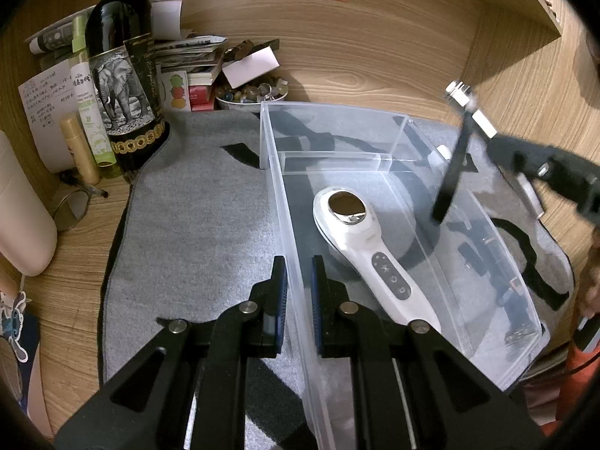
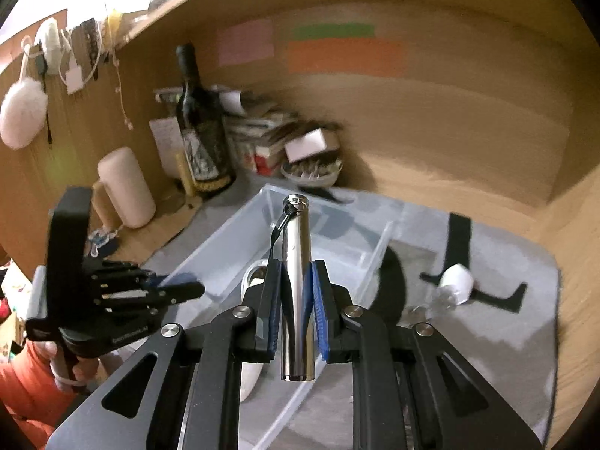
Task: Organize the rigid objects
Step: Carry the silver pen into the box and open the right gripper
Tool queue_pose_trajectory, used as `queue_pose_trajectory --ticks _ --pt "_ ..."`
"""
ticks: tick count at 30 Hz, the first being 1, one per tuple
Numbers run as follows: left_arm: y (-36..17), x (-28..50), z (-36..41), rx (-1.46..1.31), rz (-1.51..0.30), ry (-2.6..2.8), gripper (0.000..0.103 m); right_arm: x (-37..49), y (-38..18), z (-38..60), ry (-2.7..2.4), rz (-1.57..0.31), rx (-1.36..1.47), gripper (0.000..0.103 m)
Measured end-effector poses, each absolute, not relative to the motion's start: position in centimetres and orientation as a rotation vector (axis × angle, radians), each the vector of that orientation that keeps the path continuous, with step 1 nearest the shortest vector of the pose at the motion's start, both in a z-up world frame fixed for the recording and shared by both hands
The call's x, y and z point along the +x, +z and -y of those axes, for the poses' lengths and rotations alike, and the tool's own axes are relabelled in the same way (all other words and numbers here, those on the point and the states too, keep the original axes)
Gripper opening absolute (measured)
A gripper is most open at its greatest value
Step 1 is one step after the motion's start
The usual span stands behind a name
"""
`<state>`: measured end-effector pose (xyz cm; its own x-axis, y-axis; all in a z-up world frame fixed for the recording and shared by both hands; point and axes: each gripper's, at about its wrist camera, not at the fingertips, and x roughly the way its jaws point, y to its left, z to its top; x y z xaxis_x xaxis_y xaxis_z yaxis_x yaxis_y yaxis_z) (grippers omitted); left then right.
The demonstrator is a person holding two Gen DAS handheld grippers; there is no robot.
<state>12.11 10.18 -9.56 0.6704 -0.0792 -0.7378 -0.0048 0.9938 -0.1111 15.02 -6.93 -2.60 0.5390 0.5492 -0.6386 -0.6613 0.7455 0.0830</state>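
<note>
a wooden desk (image 1: 375, 56) set in a wood-panelled alcove carries a grey felt mat (image 1: 195, 217) with black shapes on it; coloured paper notes are stuck to the back panel, and a shelf edge runs above. toward the desk's back left corner stand a dark wine bottle (image 1: 120, 75) with an elephant label, a slim green-and-white spray bottle (image 1: 88, 105), a small cream tube and a stack of papers and books, with a bowl of pebbles (image 1: 251, 93) just beside the stack. a pale rounded container (image 2: 125, 187) stands near the left edge. on the mat sits a clear plastic bin (image 1: 375, 138) with a divider wall across its far end. inside its larger near compartment lies a white handheld device (image 1: 367, 247) with a shiny oval metal head and a row of buttons on its handle, lying diagonally, head toward the divider. the left gripper (image 1: 299, 273) has its fingers slightly apart, straddling the bin's left wall without visibly pressing it. the right gripper (image 2: 296, 288) is closed on a polished silver metal cylinder (image 2: 298, 281), upright between the blue pads, with a black strap hanging from its capped top end; it is held above the bin's right side, clear of the mat. a small white-capped object (image 2: 455, 281) lies on the mat to the right of the bin.
</note>
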Motion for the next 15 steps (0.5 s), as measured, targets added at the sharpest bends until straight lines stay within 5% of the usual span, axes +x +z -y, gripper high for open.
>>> queue_pose_trajectory --ticks 15 --pt "-9.7 11.9 -10.4 -0.107 -0.829 -0.053 0.011 15.4 -7.7 3.9 0.714 -0.836 -0.337 0.014"
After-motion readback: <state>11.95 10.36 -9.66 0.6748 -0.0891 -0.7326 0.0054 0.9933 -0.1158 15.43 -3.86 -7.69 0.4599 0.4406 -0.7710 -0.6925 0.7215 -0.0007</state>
